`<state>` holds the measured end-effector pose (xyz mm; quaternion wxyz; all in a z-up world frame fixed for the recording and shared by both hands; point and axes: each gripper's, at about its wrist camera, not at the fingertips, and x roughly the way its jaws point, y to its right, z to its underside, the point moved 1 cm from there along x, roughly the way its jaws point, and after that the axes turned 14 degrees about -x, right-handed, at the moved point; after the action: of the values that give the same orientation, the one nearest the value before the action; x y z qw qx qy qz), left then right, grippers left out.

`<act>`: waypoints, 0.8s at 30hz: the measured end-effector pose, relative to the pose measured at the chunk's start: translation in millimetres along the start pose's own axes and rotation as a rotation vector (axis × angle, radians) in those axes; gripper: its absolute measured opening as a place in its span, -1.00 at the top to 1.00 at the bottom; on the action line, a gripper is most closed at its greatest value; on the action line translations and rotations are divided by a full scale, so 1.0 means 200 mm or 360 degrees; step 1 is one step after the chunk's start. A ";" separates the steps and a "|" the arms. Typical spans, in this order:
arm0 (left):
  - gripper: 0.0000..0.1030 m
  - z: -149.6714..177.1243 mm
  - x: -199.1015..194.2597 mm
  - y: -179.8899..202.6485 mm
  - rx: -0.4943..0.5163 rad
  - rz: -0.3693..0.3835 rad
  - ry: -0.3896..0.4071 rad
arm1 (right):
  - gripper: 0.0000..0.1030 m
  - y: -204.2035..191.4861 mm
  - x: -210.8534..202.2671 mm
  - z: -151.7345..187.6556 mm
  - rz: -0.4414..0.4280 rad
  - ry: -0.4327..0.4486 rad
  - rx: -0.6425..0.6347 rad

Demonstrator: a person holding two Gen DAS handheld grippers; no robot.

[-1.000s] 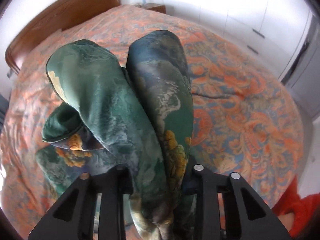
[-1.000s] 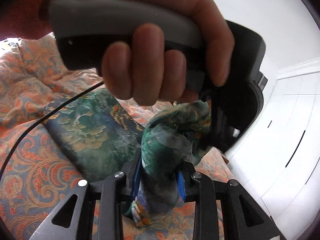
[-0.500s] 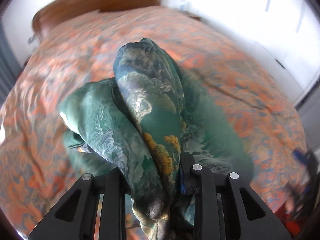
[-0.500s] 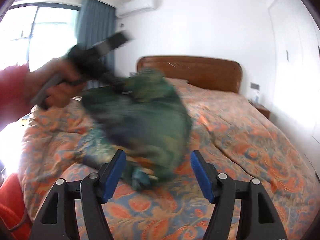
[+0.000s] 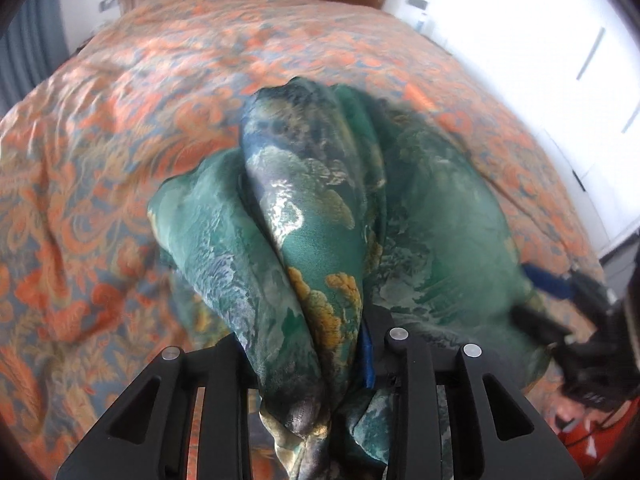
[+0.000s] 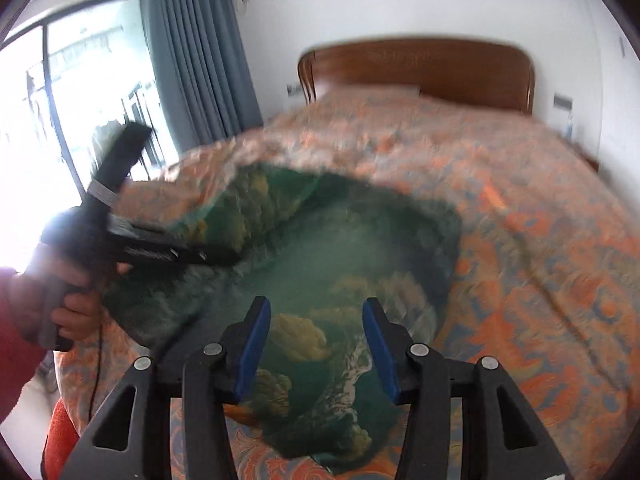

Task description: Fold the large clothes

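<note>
Now left gripper (image 5: 320, 344) pinching green patterned garment (image 5: 316, 216) above bedspread (image 5: 100, 160); right gripper (image 6: 316, 344) at four o'clock, just closing, spread, nothing clamped.

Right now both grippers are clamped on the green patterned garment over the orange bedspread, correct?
Not quite. Only the left gripper is clamped on the green patterned garment. In the right wrist view the right gripper has its blue pads apart with nothing between them, above the garment on the orange bedspread.

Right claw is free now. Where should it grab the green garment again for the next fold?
Take the green garment at its near edge on the bedspread, coming from above: that edge lies under the open right claw, while the left claw pinches the bunched far side.
</note>
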<state>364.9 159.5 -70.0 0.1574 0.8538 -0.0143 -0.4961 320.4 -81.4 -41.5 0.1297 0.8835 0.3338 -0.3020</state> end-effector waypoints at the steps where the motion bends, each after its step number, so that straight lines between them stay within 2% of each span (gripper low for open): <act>1: 0.43 0.01 0.02 -0.05 -0.0034 0.0000 -0.0016 | 0.04 0.00 0.09 0.04 -0.0037 -0.0057 0.0034; 4: 0.35 0.09 0.14 -0.22 -0.0187 0.0053 -0.0078 | 0.02 -0.04 0.27 0.13 -0.0153 -0.0192 0.0073; 8: 0.29 0.14 0.22 -0.32 -0.0332 0.0160 -0.0081 | 0.04 -0.02 0.36 0.22 -0.0200 -0.0229 0.0170; 11: 0.26 0.13 0.24 -0.31 -0.0333 0.0154 -0.0074 | 0.07 -0.01 0.40 0.24 -0.0170 -0.0236 0.0210; 16: 0.22 0.15 0.22 -0.29 -0.0289 0.0145 -0.0066 | 0.07 -0.04 0.41 0.24 -0.0097 -0.0272 0.0140; 19: 0.20 0.15 0.23 -0.30 -0.0302 0.0153 -0.0054 | 0.07 -0.10 0.35 0.10 -0.0057 -0.0391 0.0038; 20: 0.20 0.15 0.23 -0.31 -0.0309 0.0158 -0.0053 | 0.07 -0.10 0.33 0.06 -0.0052 -0.0391 0.0032; 24: 0.19 0.15 0.25 -0.33 -0.0342 0.0194 -0.0060 | 0.07 -0.07 0.29 -0.25 0.0034 -0.0258 -0.0012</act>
<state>355.3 206.0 -144.5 0.2774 0.8201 -0.0159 -0.5002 366.9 -19.5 -38.2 0.1629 0.8591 0.3140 -0.3699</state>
